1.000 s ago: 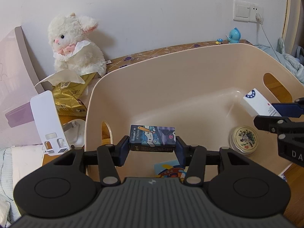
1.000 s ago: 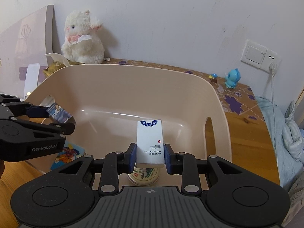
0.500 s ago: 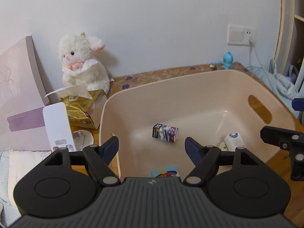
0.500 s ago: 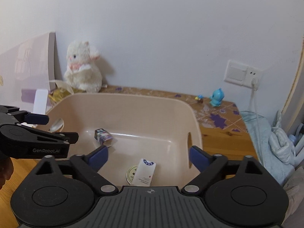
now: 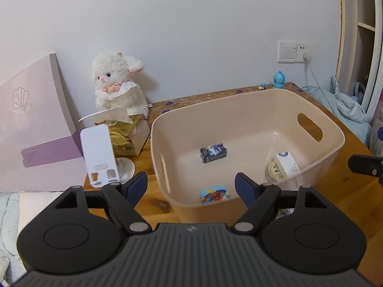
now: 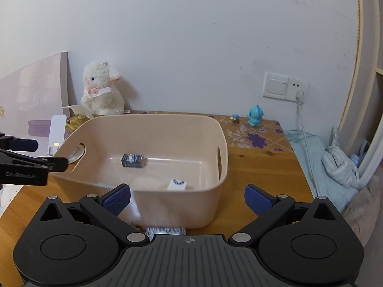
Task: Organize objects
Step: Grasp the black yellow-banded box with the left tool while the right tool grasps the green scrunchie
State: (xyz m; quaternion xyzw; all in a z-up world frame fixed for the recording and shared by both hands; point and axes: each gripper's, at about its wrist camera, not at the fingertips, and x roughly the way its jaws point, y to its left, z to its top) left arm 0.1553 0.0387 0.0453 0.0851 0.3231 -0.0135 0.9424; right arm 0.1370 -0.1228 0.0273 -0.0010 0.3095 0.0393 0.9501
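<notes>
A wooden tabletop (image 6: 258,167) stands against a pale wall (image 6: 191,47), with a patterned cloth along its back edge. On it sits a beige plastic bin (image 5: 239,119) with cut-out handles in its end walls. Inside, a small dark printed box (image 5: 213,152) lies near the middle of the floor, a white carton (image 5: 286,165) leans over a round tin (image 5: 274,171) toward the right-hand end as the left wrist view shows it, and a colourful card (image 5: 213,193) rests against the near wall. The left gripper (image 5: 191,187) hangs before the bin's near wall, its jaws opening, already wide, nothing between them. The right gripper (image 6: 187,197) hangs at the near wall too, jaws opening and spread very wide, empty. Just under it, at the table's front edge, part of a blue-and-white packet (image 6: 165,230) shows. Off the bin's left end stand a white phone stand (image 5: 98,153) and a gold tissue pack (image 5: 124,134); behind them, at the back edge, a white plush lamb (image 5: 117,83). A small blue figurine (image 6: 255,115) stands at the back right corner, below a wall socket (image 6: 284,86) with a white cable plugged in
</notes>
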